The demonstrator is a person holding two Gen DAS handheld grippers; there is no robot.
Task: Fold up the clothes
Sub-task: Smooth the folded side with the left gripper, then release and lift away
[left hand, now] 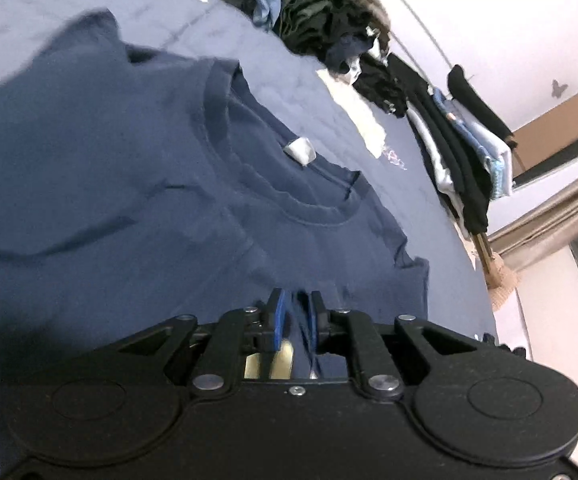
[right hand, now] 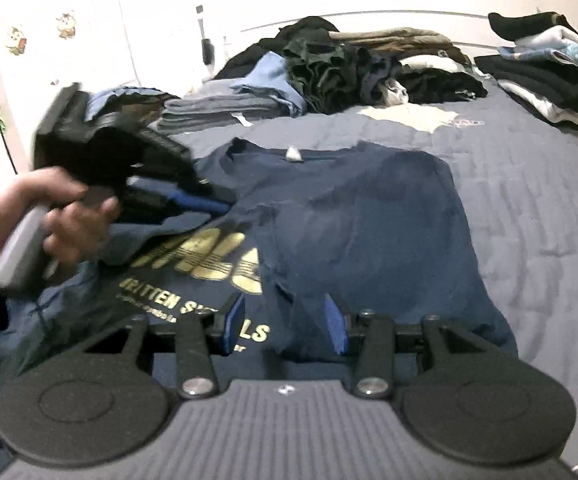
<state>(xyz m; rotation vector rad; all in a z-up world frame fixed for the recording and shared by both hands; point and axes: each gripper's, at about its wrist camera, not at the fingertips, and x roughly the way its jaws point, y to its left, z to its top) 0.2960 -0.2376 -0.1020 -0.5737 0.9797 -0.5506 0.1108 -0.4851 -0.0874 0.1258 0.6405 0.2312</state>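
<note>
The left tongs (left hand: 297, 308) are nearly together, pinching a fold of the navy T-shirt (left hand: 129, 168) between their blue pads, with a hand (right hand: 37, 220) on their grip. The right tongs (right hand: 285, 320) stand apart, low over the shirt's near edge, gripping nothing. The shirt lies mid-bed, partly folded with gold lettering (right hand: 209, 268) showing, with bare blue quilt (right hand: 529, 200) to its right and clothes piles (right hand: 329, 68) along the bed's far edge.

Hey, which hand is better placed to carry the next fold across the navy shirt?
Left, probably: the left tool already pinches navy shirt fabric, while the right tool sits open over the shirt, gripping nothing.
</note>
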